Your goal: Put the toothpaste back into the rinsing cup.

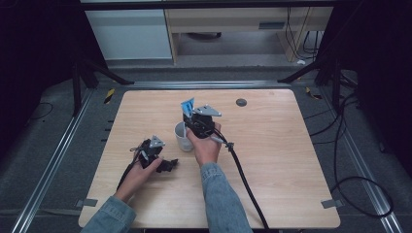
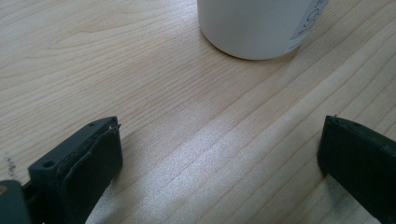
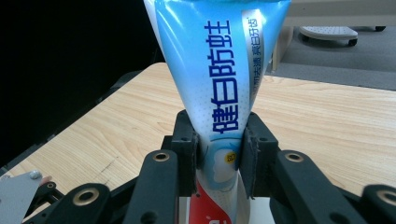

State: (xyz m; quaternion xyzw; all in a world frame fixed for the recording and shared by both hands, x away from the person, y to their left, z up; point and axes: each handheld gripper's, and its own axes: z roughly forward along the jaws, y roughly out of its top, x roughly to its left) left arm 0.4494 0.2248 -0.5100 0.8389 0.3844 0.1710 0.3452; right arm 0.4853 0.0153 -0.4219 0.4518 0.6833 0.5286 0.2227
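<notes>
Nearest the person's edge of the wooden table (image 1: 272, 160), the left gripper (image 1: 167, 164) rests low on the boards in the left hand (image 1: 138, 172), its jaws spread wide with nothing but bare wood between them. Just past it stands a white cup (image 1: 183, 137); the left gripper view looks straight at the cup's base (image 2: 254, 28). Above the cup, the right hand (image 1: 206, 145) holds the right gripper (image 1: 188, 116), whose jaws are clamped on a blue-and-white toothpaste tube (image 3: 219, 79). The tube stands upright, its wide crimped end up (image 1: 187, 105) and its lower end at the cup's mouth. Farther back, a dark round disc (image 1: 241, 102) sits in the tabletop.
</notes>
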